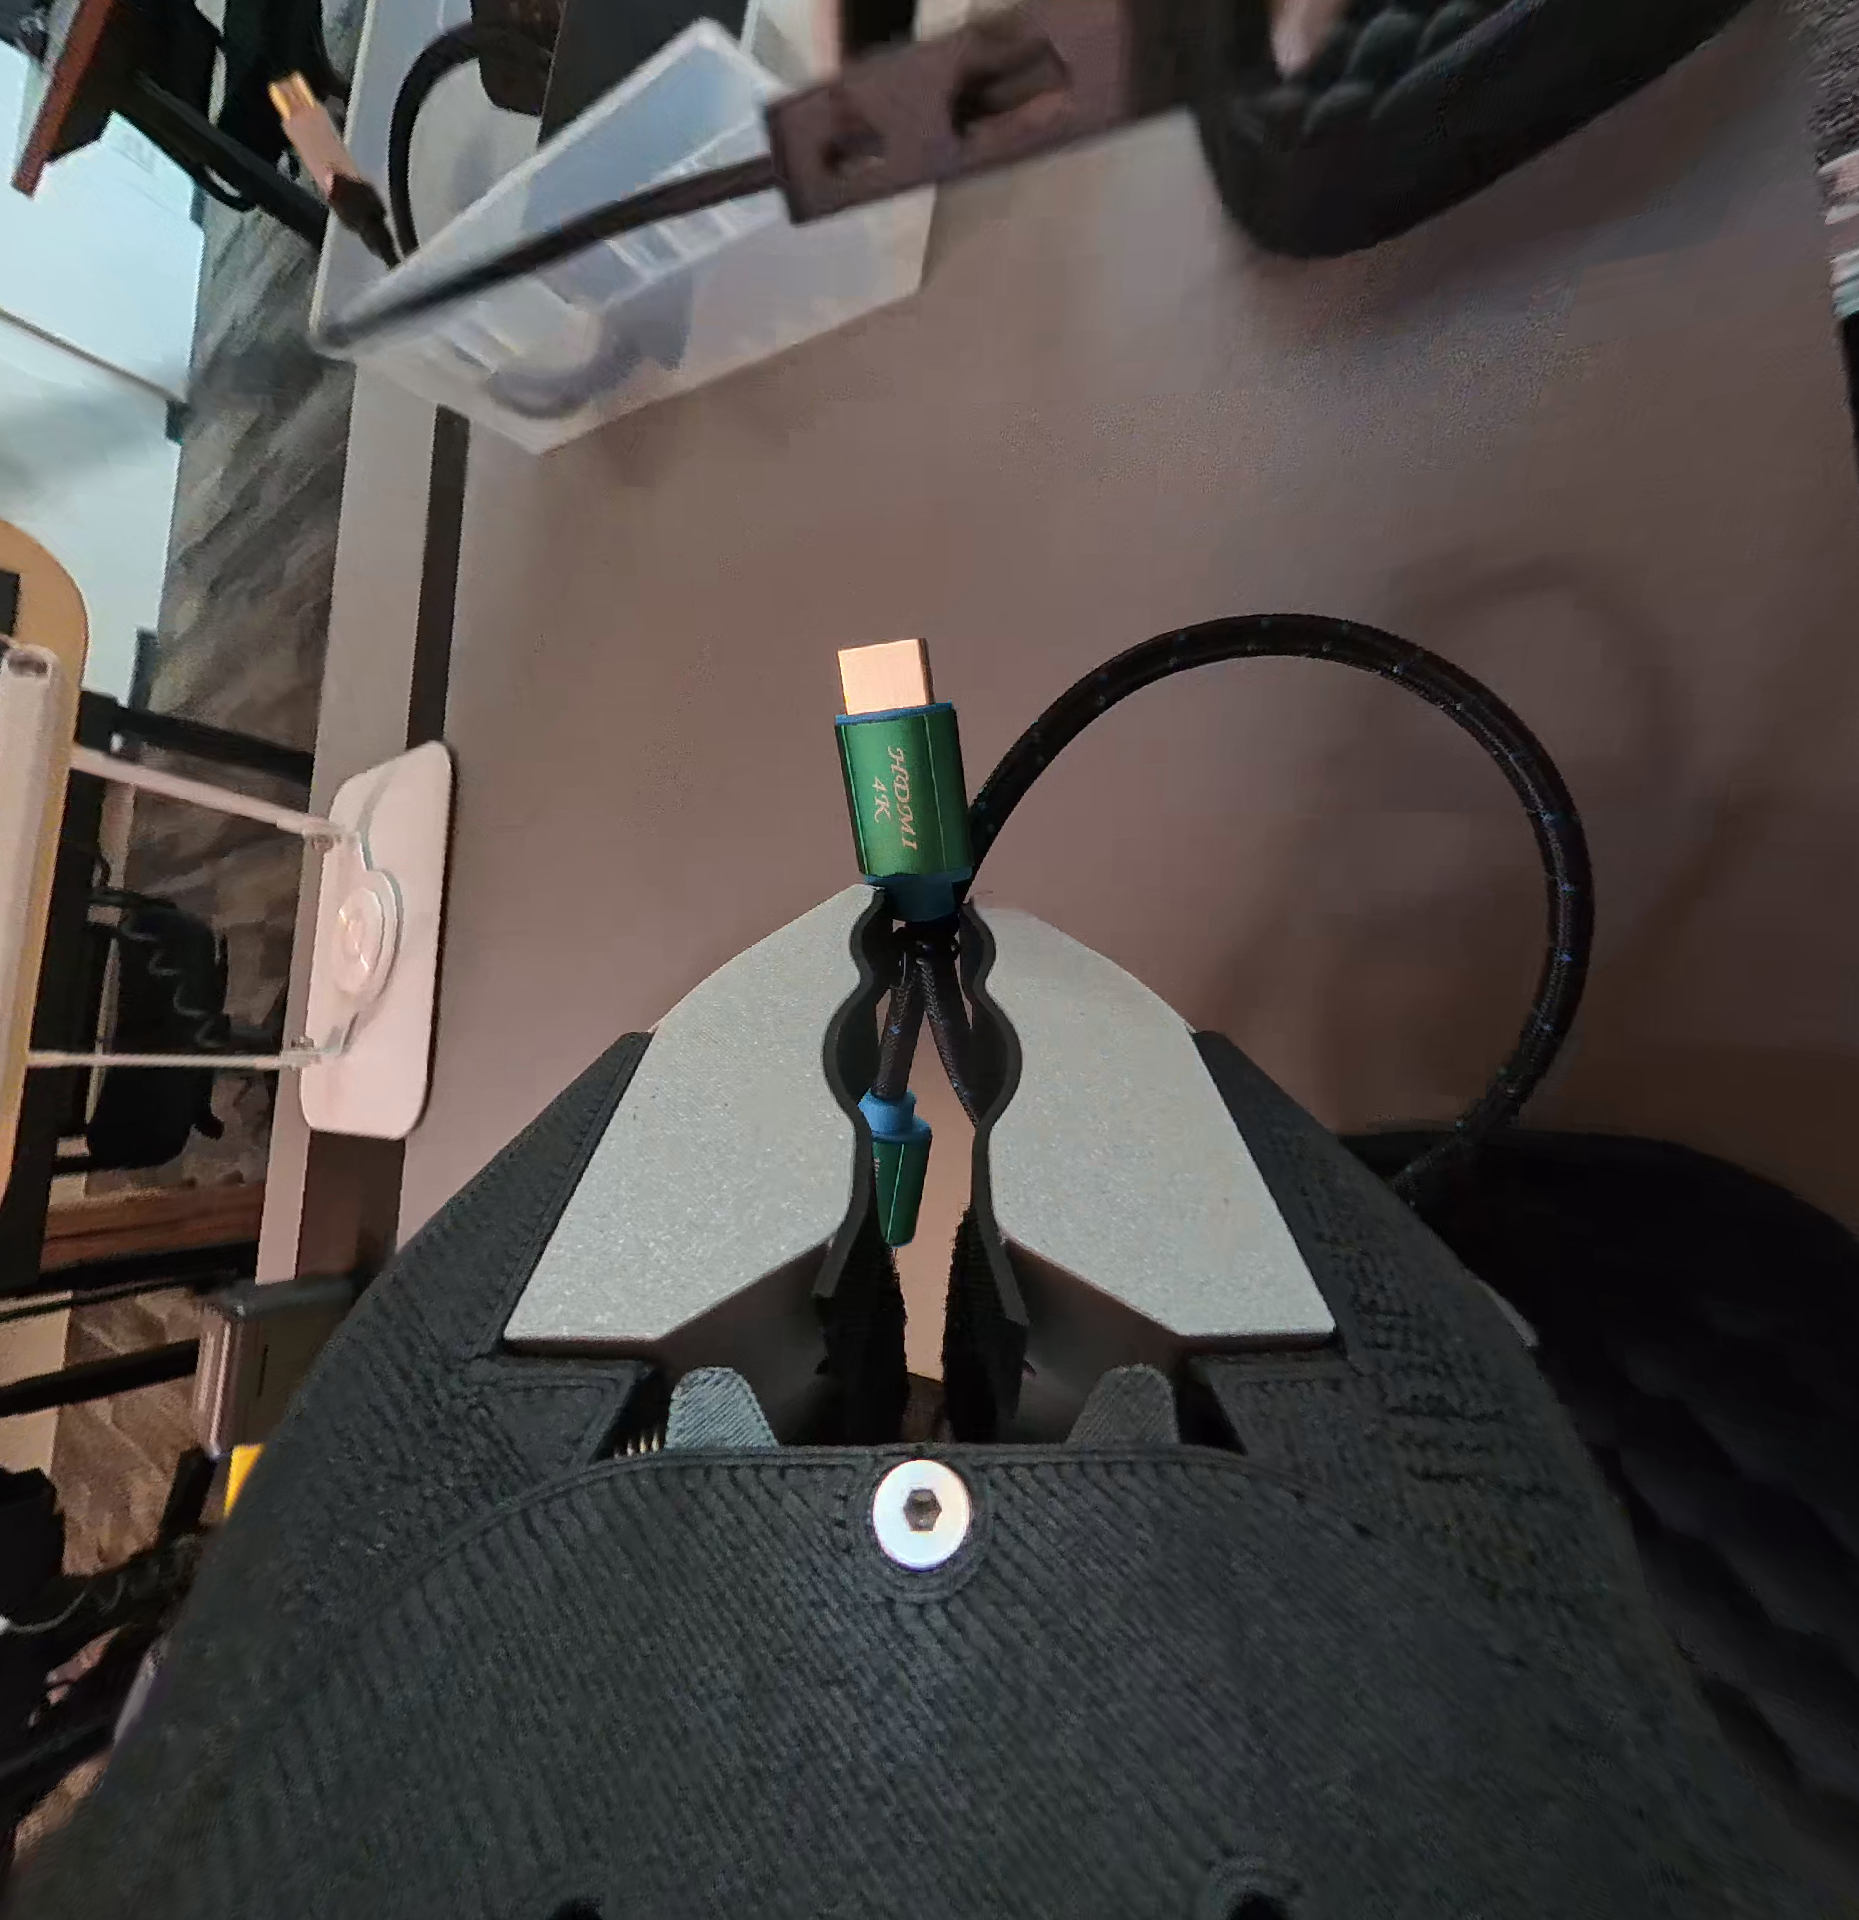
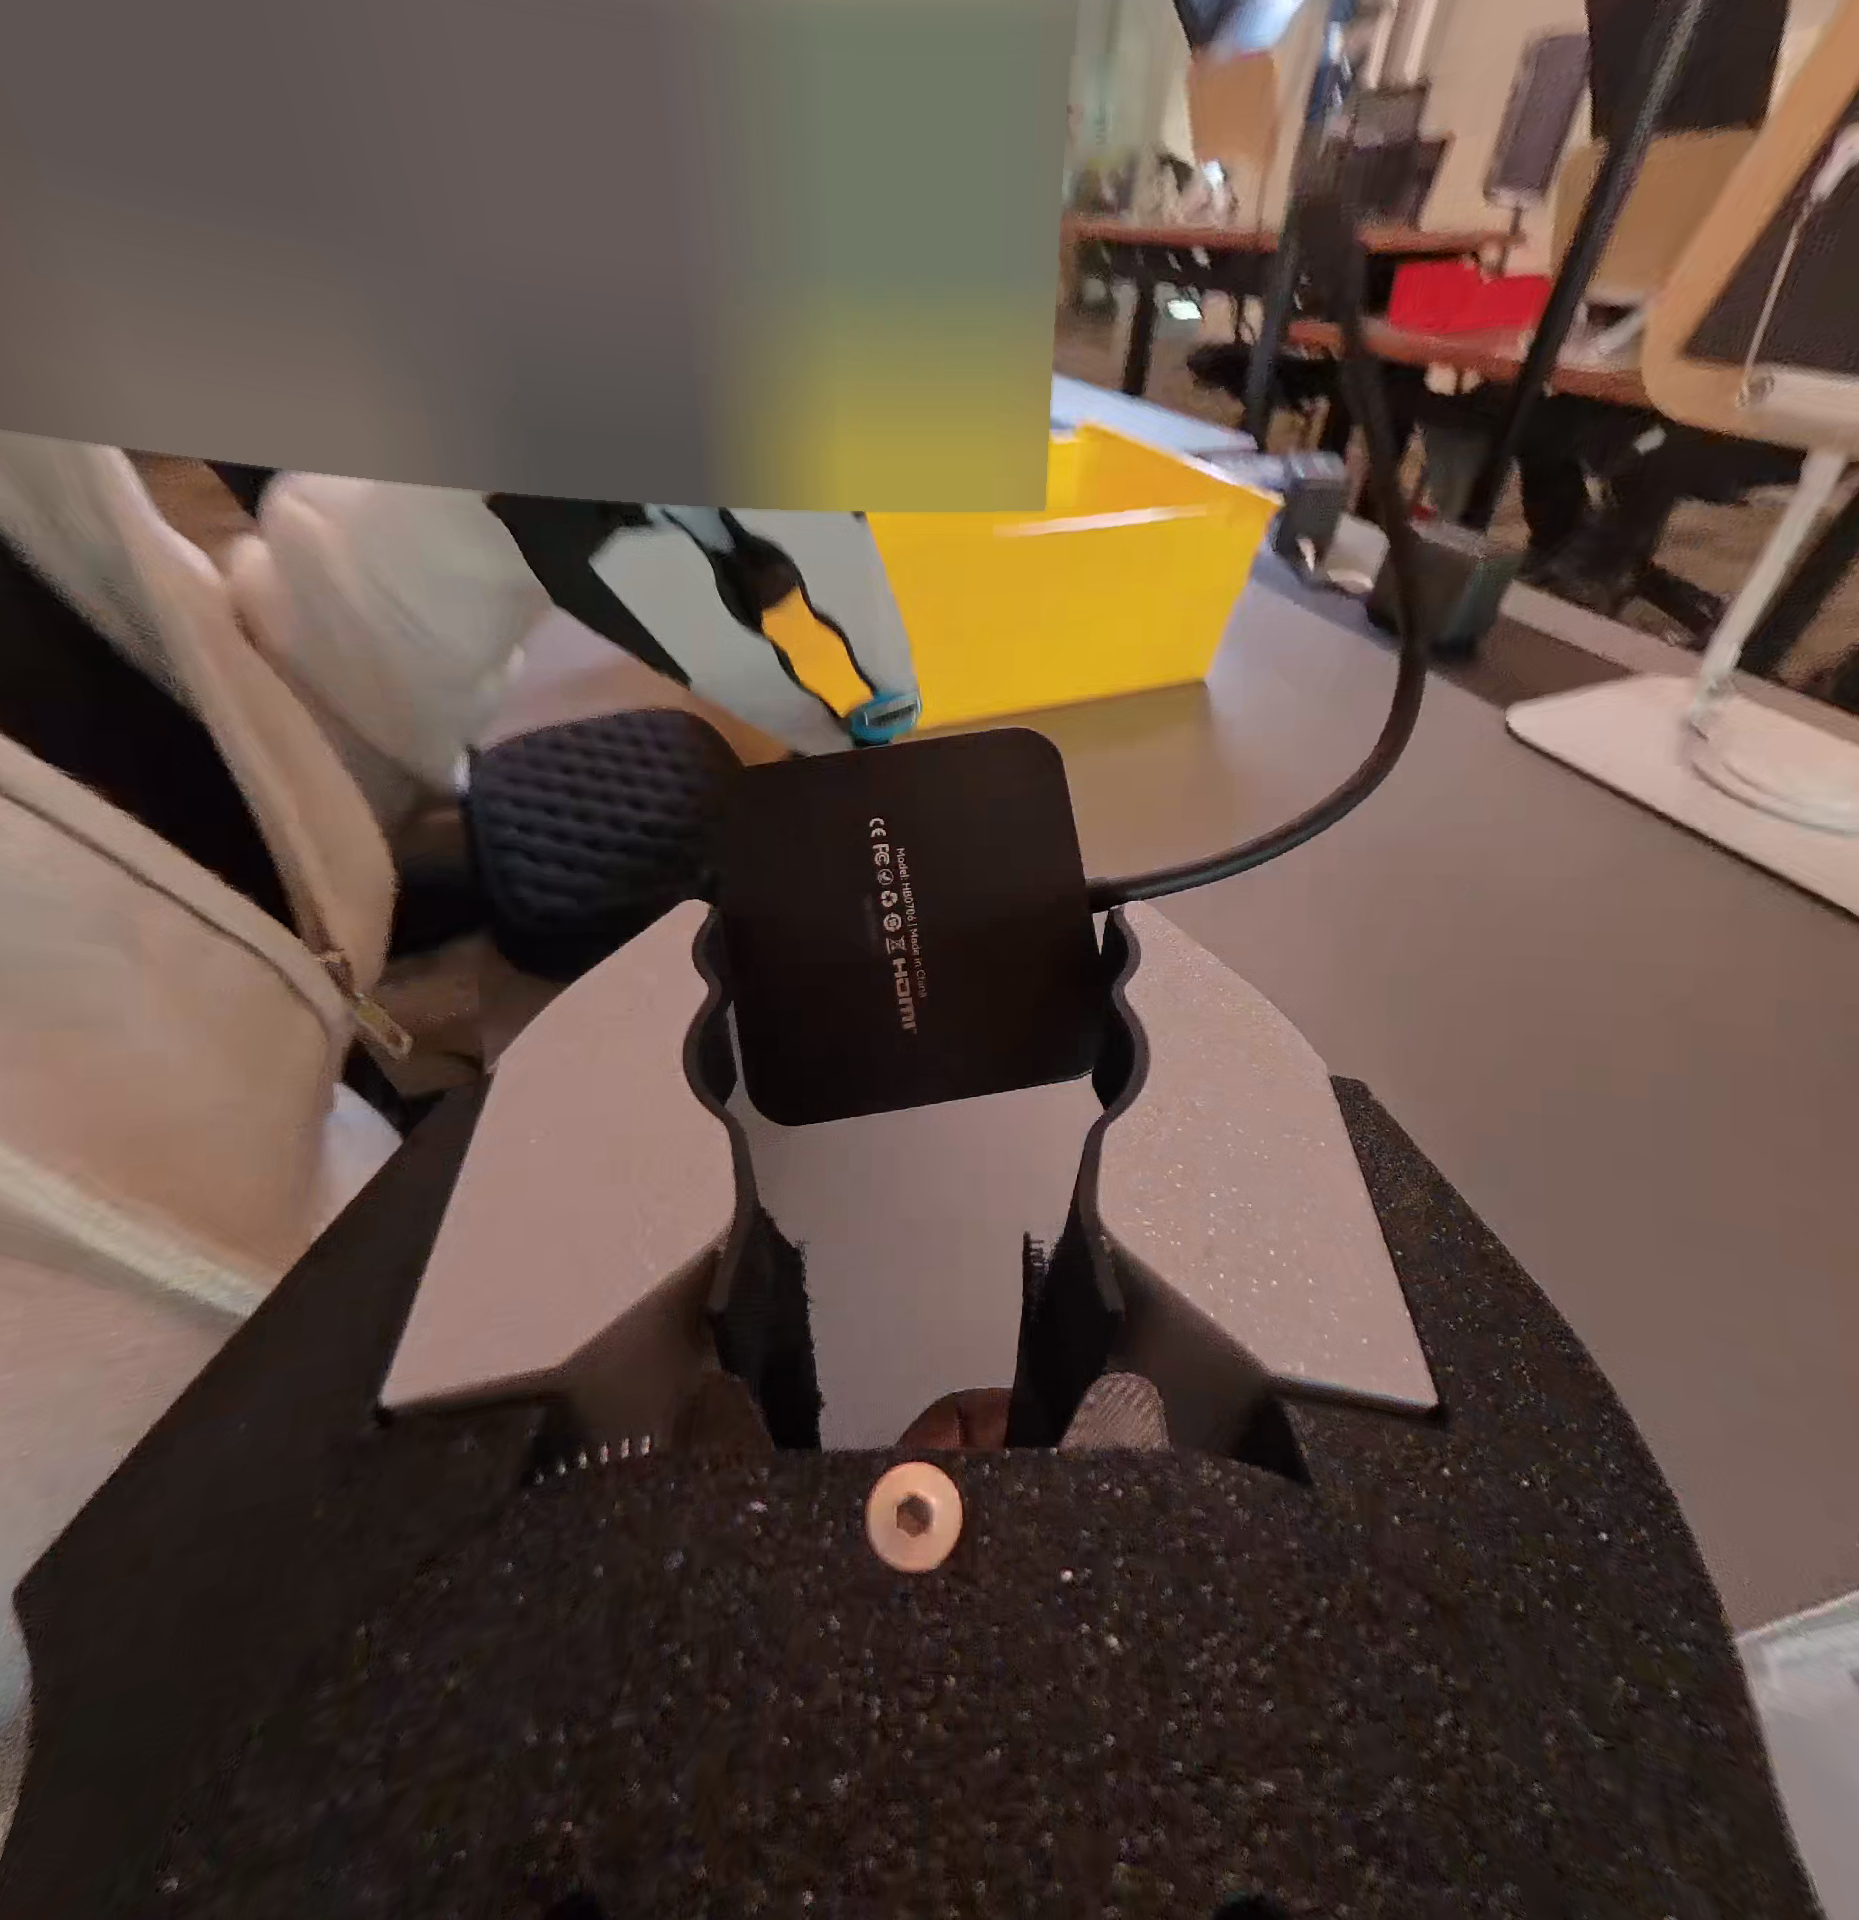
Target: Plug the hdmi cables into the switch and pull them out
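While the left gripper (image 1: 917, 914) pinches the green HDMI plug (image 1: 901, 800) and the right gripper (image 2: 909, 997) clamps the switch (image 2: 904, 925), I'd line the plug up square with the port before pushing.

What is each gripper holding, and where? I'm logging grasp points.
The left gripper pinches the green HDMI plug at its blue collar and doubled-back cable. The right gripper clamps the black switch by its side edges.

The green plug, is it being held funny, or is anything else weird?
A little. The left gripper pinches the braided cable just behind the green plug, not the plug's body, and the cable is doubled back in a loop. The switch sits slightly crooked in the right gripper. Nothing looks broken.
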Motion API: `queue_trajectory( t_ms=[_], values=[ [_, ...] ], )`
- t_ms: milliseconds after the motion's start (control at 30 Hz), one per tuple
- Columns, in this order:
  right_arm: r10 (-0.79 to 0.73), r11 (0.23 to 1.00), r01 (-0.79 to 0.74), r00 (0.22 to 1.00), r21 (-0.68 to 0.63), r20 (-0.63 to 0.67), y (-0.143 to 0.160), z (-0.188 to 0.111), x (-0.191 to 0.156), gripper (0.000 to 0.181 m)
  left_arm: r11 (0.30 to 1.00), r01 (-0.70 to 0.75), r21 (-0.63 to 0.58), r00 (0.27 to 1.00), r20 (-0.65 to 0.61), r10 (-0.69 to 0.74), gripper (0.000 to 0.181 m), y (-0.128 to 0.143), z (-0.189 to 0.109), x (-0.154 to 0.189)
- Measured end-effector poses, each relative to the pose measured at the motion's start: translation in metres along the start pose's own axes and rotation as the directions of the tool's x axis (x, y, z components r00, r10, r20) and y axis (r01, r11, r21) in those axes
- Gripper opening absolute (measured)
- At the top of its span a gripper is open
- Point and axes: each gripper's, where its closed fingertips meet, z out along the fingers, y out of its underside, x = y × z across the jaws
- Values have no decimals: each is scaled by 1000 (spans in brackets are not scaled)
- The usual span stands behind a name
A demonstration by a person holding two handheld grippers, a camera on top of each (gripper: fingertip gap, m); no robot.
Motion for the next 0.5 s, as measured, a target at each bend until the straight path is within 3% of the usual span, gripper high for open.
queue_trajectory(
  t_ms=[500],
  values=[
    [-113, 991, 115, 993, -61, 45, -4, -4, -1, 69, 999, -50, 0, 999, 0, 50, 12, -22, 7, 13]
  ],
)
